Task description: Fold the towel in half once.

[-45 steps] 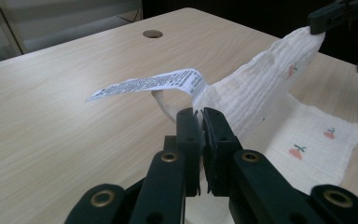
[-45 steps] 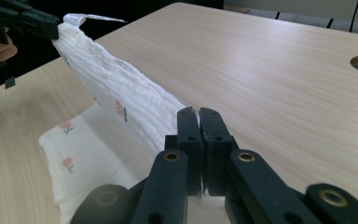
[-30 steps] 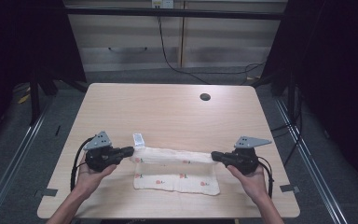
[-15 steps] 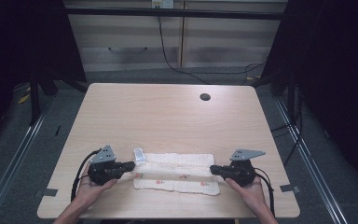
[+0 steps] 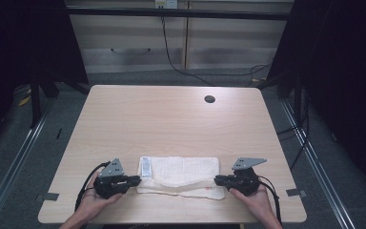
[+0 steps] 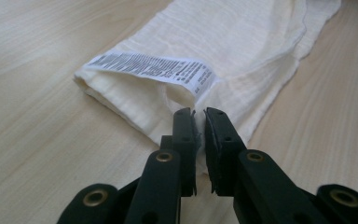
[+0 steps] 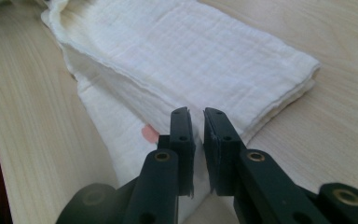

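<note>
High view, left gripper: the left gripper [image 5: 134, 180] lies low over the near left part of the wooden table [image 5: 171, 119], held in the person's left hand [image 5: 95, 198], its tips at the left end of the cloth.
Left gripper view, jaws: a narrow slit stands between them; they have just been opening, and a thin edge of cloth seems to sit in the slit, though whether the pads press on it I cannot tell.
Care label: a white printed care label [image 6: 156, 67] lies on the cloth's left end, just beyond the jaw tips.
Cloth: the folded cream muslin cloth [image 5: 183, 171] lies flat along the near edge of the table, between the two grippers, with a lower layer showing along its near side.
High view, right gripper: the right gripper [image 5: 220, 180], in the right hand [image 5: 252, 200], meets the cloth's right end.
Right gripper view, jaws: narrowly parted, just been opening, over the cloth's [image 7: 191, 56] near corner beside a small pink mark [image 7: 149, 134].
Far right: a dark round hole [image 5: 209, 99] in the tabletop.
</note>
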Action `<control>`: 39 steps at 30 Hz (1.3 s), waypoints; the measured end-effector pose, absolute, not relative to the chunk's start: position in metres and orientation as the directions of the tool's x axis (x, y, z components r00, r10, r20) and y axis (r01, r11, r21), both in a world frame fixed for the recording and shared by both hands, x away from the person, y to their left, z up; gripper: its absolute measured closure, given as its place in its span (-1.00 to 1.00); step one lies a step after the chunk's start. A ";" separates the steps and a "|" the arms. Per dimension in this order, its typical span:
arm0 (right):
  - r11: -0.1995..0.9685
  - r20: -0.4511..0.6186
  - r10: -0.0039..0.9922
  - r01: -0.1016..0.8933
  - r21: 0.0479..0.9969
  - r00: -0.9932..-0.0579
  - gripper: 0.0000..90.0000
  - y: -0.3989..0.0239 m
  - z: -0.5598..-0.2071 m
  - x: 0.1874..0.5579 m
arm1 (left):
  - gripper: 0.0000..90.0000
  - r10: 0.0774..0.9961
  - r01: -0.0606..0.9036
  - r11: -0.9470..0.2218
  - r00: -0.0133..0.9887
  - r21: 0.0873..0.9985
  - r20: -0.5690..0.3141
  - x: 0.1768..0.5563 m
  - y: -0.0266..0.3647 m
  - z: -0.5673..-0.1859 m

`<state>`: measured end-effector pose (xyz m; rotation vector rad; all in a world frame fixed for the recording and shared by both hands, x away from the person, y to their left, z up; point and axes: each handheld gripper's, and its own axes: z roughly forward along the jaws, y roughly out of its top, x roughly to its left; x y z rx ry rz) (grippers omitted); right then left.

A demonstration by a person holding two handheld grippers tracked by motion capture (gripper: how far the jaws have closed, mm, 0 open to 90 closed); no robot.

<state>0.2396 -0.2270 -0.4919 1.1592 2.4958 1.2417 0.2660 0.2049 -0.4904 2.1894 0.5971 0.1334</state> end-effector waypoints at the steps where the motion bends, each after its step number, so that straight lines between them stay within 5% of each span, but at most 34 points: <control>1: 0.372 0.214 0.681 0.583 0.722 -0.700 0.78 -0.226 -0.492 0.239 | 0.83 0.458 0.368 -0.543 0.883 0.755 -0.101 0.265 0.206 -0.490; 12: 0.383 0.218 0.677 0.589 0.712 -0.703 0.57 -0.225 -0.492 0.233 | 0.59 0.450 0.372 -0.532 0.885 0.761 -0.118 0.257 0.212 -0.489; 20: 0.339 0.231 0.668 0.566 0.752 -0.707 0.43 -0.230 -0.482 0.232 | 0.47 0.506 0.401 -0.421 0.848 0.814 -0.156 0.265 0.227 -0.475; 28: 0.317 0.213 0.693 0.557 0.768 -0.689 0.49 -0.234 -0.475 0.247 | 0.47 0.545 0.413 -0.410 0.826 0.813 -0.145 0.278 0.227 -0.470; 30: 0.318 0.210 0.695 0.556 0.768 -0.687 0.50 -0.232 -0.474 0.252 | 0.63 0.542 0.412 -0.434 0.830 0.801 -0.133 0.288 0.217 -0.470; 39: 0.320 0.192 0.736 0.583 0.747 -0.649 0.63 -0.221 -0.471 0.303 | 0.70 0.521 0.420 -0.492 0.844 0.762 -0.129 0.313 0.175 -0.484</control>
